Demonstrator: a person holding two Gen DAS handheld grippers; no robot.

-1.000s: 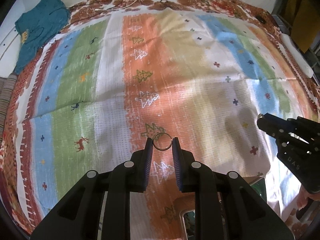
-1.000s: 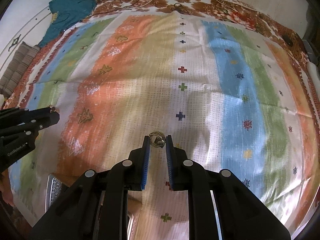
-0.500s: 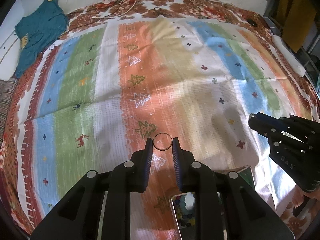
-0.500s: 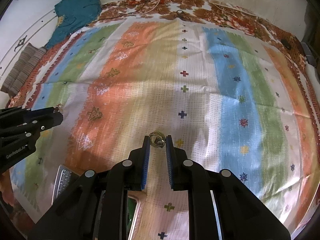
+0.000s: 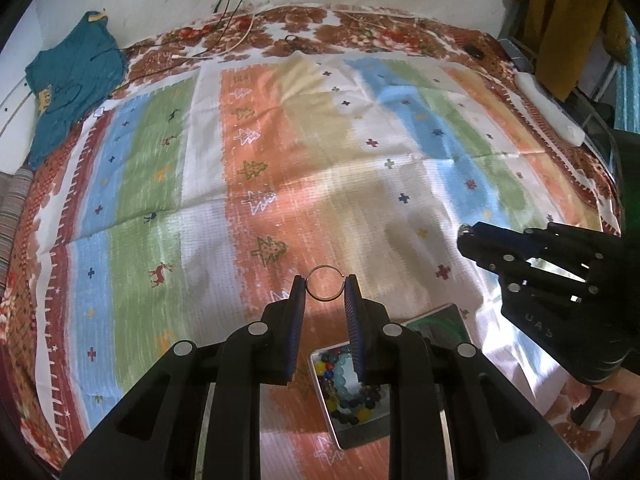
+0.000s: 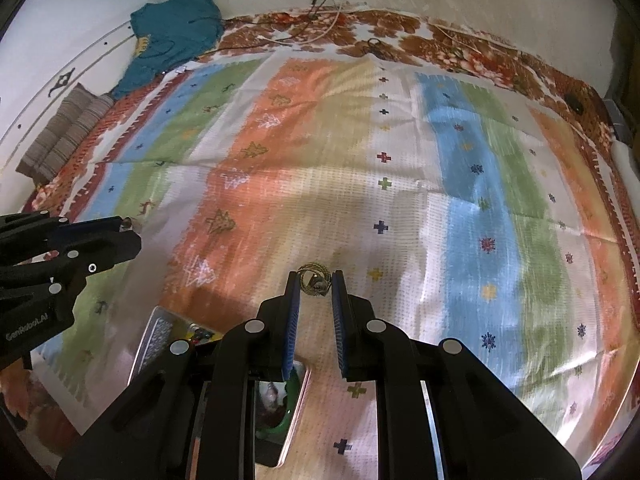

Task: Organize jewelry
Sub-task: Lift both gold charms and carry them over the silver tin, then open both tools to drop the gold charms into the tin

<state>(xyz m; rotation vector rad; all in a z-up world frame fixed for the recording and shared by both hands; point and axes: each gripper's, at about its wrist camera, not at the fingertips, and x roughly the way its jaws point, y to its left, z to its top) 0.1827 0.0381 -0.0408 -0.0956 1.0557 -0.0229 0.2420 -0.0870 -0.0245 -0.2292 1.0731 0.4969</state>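
While the left tool (image 5: 326, 289) pinches a thin ring (image 5: 325, 284) and the right tool (image 6: 315, 284) grips a coiled gold piece (image 6: 313, 280), both above the blanket (image 5: 360, 184), neither is yet in the bead-filled tray (image 5: 348, 436), so sorting seems mid-way.

Tray (image 5: 360, 438), lower centre of my left view: near end and right part hidden behind my gripper fingers (image 5: 357, 336); bead types too small to tell. Box (image 6: 294, 412), bottom of my right view: mostly covered by the gripper body, contents blurred. Ornament (image 6: 314, 282) between the right tips: too small to identify. Second tray (image 6: 154, 336), lower left: partly hidden.
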